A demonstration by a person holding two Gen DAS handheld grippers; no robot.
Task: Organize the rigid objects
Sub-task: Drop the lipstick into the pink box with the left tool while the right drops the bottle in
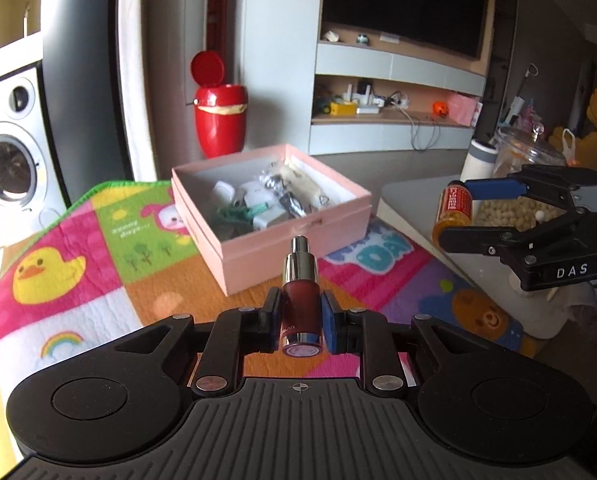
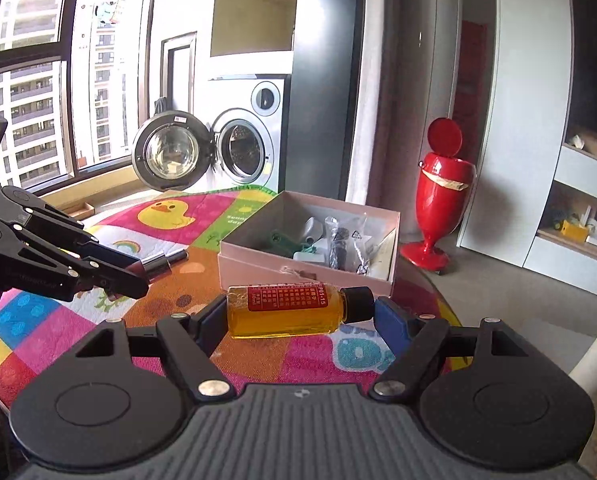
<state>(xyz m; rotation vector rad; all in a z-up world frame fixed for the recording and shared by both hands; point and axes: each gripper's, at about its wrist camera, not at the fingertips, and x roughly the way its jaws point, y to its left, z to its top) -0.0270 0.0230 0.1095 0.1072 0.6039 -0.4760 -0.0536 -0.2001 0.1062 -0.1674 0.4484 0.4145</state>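
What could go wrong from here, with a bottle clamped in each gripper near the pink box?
1. The right gripper holds the amber bottle end to end, base against one jaw and cap against the other; it could pivot or pop out.
2. The left gripper grips the smooth red bottle low on its body, so it might slide.
3. The pink box already holds loose items; a dropped bottle may land on them awkwardly.

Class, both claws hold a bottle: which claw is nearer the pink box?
Left, probably. The left claw sits just before the pink box; the right claw hangs off its right side.
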